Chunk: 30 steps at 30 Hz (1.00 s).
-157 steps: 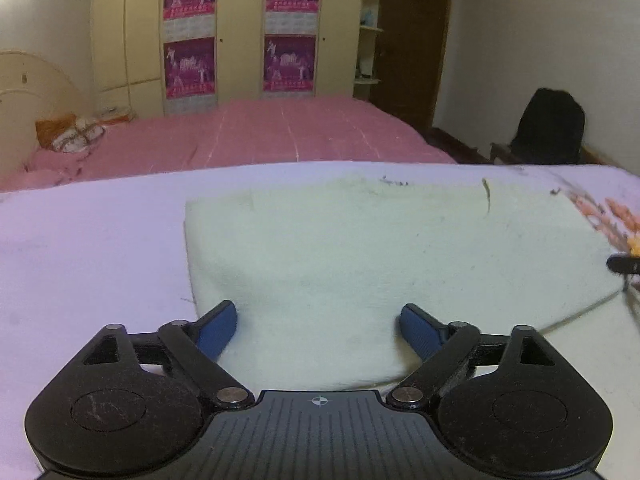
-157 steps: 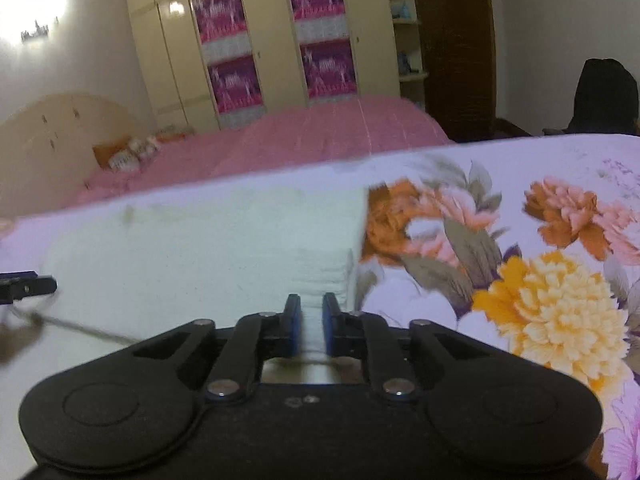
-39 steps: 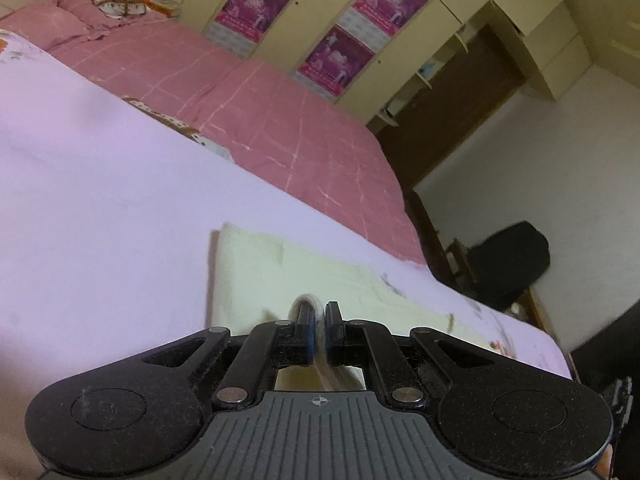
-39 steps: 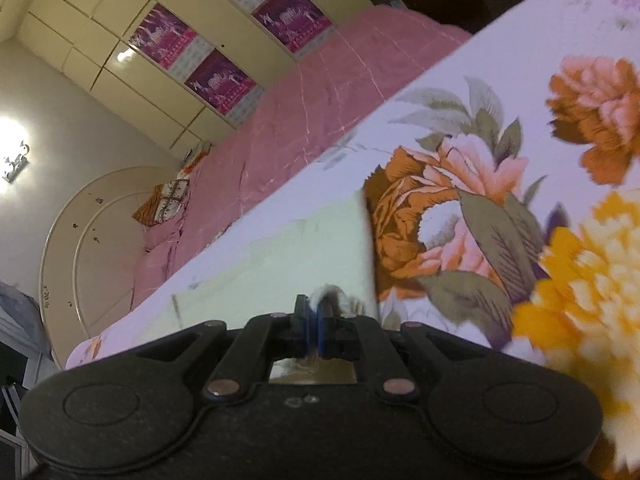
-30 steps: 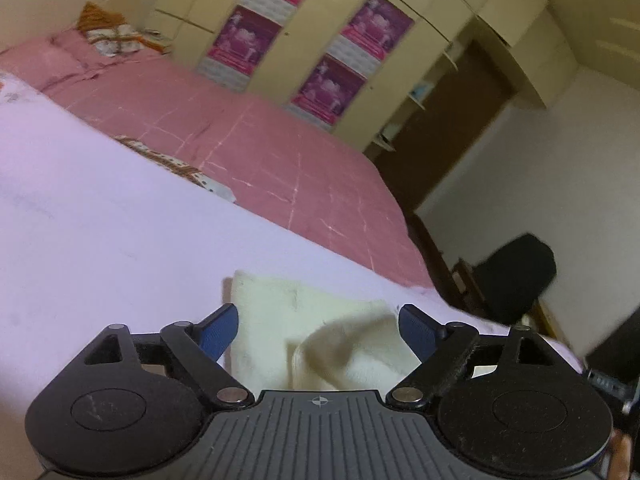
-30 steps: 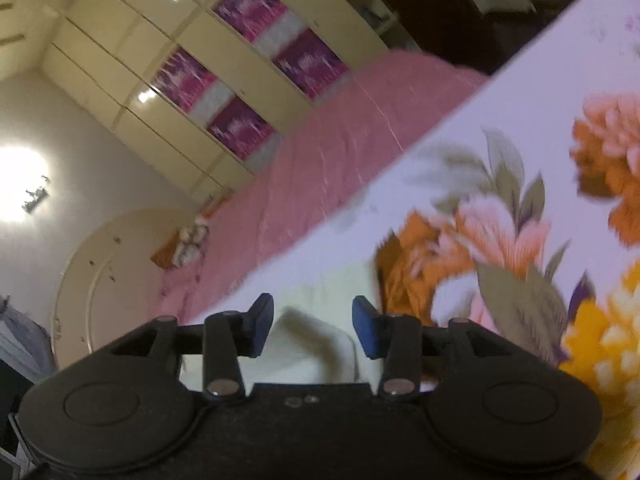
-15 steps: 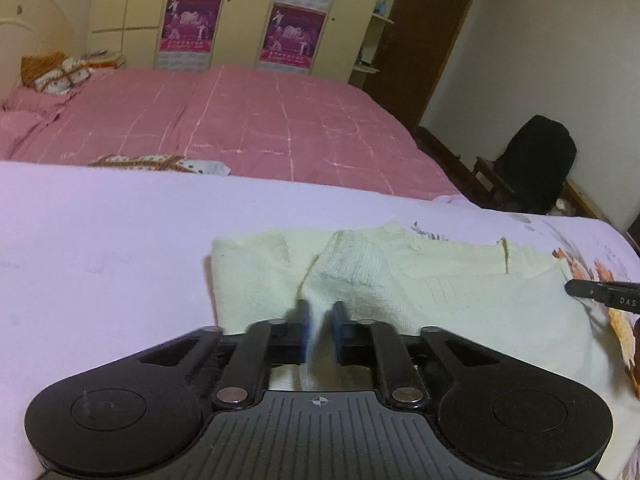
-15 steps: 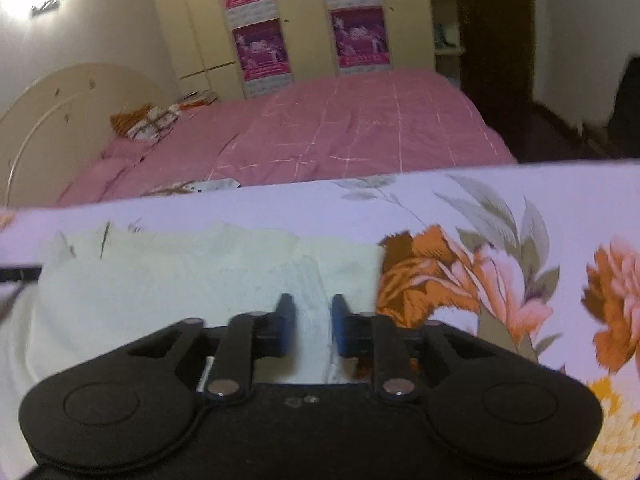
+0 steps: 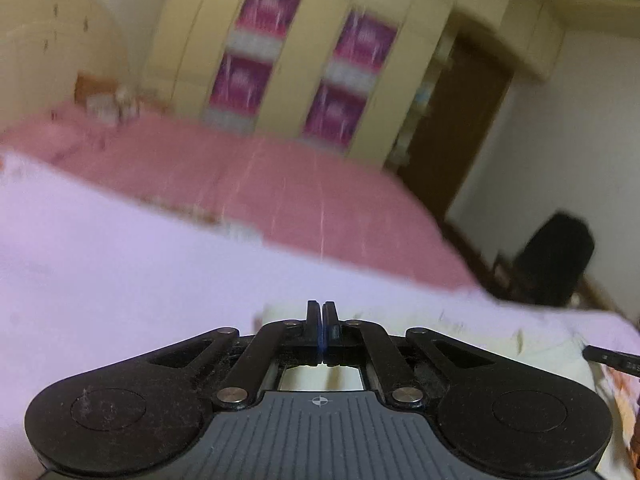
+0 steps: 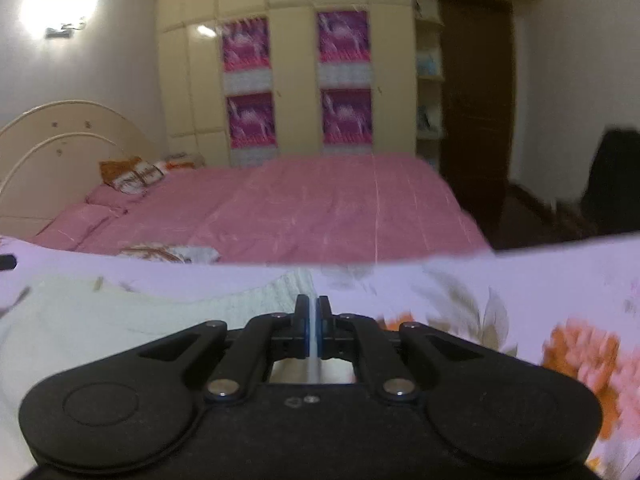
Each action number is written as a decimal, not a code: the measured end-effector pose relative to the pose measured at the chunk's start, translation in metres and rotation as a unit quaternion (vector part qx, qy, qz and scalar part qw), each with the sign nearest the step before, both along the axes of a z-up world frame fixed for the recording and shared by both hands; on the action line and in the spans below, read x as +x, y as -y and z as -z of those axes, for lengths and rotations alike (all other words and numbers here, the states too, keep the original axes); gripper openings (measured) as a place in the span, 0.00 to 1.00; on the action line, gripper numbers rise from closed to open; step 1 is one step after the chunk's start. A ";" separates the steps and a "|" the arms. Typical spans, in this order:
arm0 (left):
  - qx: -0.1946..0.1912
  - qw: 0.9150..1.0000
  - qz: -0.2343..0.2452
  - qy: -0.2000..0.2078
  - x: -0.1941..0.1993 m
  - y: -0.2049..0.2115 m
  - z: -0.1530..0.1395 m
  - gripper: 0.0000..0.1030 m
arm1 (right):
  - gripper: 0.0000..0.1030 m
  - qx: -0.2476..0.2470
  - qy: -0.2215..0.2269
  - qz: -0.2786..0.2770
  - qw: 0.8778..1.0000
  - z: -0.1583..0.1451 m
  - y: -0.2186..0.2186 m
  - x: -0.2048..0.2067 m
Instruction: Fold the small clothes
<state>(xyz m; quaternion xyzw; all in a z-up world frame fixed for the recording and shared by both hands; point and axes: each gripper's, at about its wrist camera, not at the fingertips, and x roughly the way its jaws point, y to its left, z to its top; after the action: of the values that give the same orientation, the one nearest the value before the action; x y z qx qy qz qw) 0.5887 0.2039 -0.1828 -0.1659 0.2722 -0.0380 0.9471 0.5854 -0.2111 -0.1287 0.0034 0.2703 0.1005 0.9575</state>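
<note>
A cream knitted garment point(image 9: 460, 328) lies folded on the lilac sheet, mostly hidden behind my left gripper's body. My left gripper point(image 9: 322, 312) is shut at the garment's left end, pads pressed tight, with cream cloth showing just beneath them. In the right wrist view the garment point(image 10: 120, 320) spreads to the left. My right gripper point(image 10: 313, 308) is shut on its right edge, and a pale strip of cloth shows between the pads. The tip of the right gripper point(image 9: 612, 358) pokes in at the far right of the left wrist view.
The flowered lilac sheet point(image 10: 520, 292) runs on to the right of the garment. Beyond it lies a pink bed point(image 10: 320, 208) before a cream wardrobe point(image 10: 296, 80). A dark chair point(image 9: 556, 260) and a brown door point(image 10: 476, 100) stand at the right.
Both grippers stood open over the garment a second ago and have since shut on it. Both views have rolled back to level, and the left view has tipped upward.
</note>
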 end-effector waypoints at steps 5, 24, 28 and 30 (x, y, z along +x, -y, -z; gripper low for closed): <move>0.006 1.000 0.026 -0.002 -0.003 0.009 -0.001 0.50 | 0.12 0.014 -0.057 0.005 0.998 0.022 0.001 0.011; 0.073 0.994 0.074 0.040 0.003 0.037 -0.027 0.03 | 0.04 -0.029 -0.018 -0.026 0.999 0.015 -0.010 -0.003; 0.065 0.993 0.034 0.088 -0.009 0.030 -0.030 0.03 | 0.04 -0.016 0.029 -0.023 0.999 0.003 -0.009 -0.011; 0.072 0.995 0.029 0.057 0.000 0.032 -0.023 0.03 | 0.04 -0.018 0.037 -0.018 0.999 0.003 -0.010 -0.008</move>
<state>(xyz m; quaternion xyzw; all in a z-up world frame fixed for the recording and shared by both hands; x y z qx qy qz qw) 0.5883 0.1720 -0.1601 -0.0864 0.2241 -0.0552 0.9692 0.5779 -0.2013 -0.1318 -0.0221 0.2363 0.1133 0.9648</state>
